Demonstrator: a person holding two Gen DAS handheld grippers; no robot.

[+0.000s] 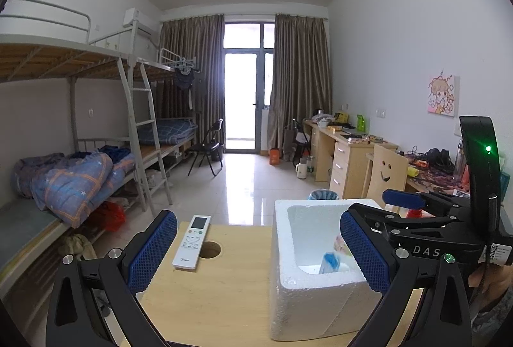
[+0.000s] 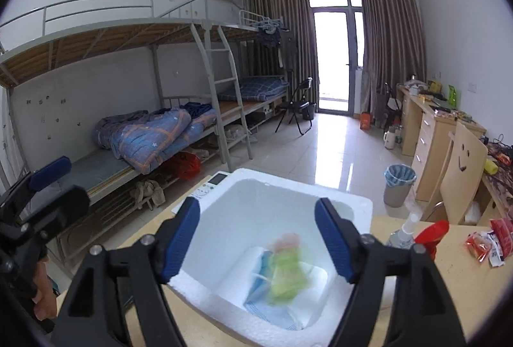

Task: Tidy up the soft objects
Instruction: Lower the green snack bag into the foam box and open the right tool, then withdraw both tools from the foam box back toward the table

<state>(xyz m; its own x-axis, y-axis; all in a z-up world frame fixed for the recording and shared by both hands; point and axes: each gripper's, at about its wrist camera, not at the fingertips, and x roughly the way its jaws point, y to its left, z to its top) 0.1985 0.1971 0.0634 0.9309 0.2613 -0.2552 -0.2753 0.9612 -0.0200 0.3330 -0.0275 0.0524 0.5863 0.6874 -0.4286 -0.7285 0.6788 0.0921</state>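
While your left gripper (image 1: 258, 247) stands released, its ribbed blue pads wide apart, the grainy white foam box (image 1: 290, 254) sits on the pale wooden table (image 1: 221, 292) beside a smooth white remote (image 1: 191, 242). From the right wrist, your right gripper (image 2: 261, 239) also hangs unclenched above the box (image 2: 221, 212), where blurred soft cloths (image 2: 283, 279), green and blue, lie inside.

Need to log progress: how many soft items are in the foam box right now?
2 that I can tell, inside the foam box: a green-and-pink item, blurred, on top of a blue-and-white pack. More may be hidden underneath.
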